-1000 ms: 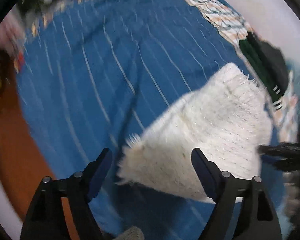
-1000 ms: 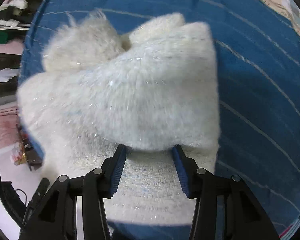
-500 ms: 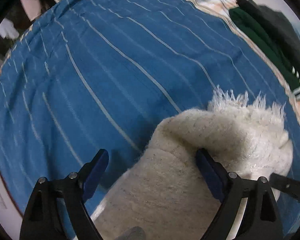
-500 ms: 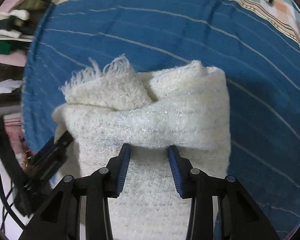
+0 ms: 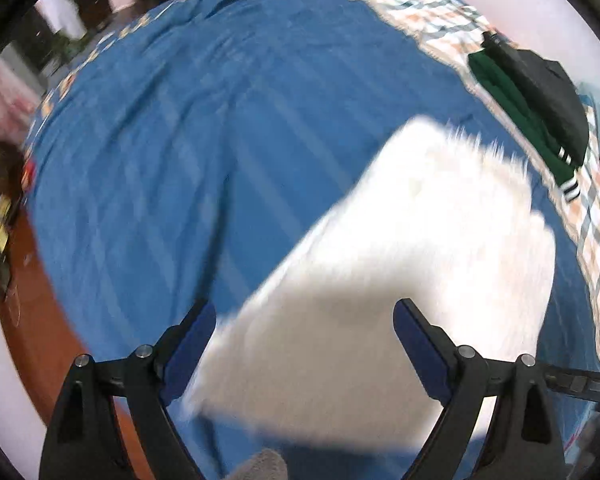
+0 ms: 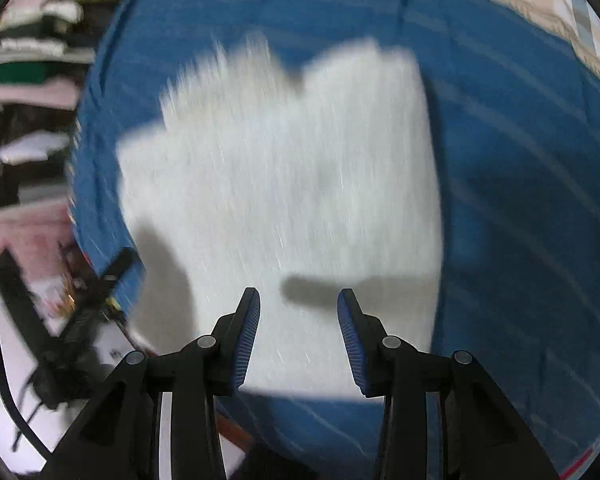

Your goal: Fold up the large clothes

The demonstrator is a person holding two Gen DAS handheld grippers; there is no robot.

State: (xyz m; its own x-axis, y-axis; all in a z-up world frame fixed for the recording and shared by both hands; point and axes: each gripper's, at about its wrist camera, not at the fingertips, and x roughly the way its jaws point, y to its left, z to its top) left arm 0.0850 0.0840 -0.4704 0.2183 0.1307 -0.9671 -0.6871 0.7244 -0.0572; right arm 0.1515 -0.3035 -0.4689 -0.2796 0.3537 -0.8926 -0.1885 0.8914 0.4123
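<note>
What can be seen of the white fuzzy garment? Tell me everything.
The white fuzzy garment is a cream, woolly knit, folded into a compact bundle lying on the blue striped bedspread. A fringed edge sticks out at its far end. Motion blur hides finer detail. Both the left gripper and right gripper are above it with jaws open; neither visibly grips it.

blue striped bedspread [image 5: 204, 152], checked sheet [image 5: 592, 240] at its edge, dark green and black garments [image 5: 540, 92] on top
</note>
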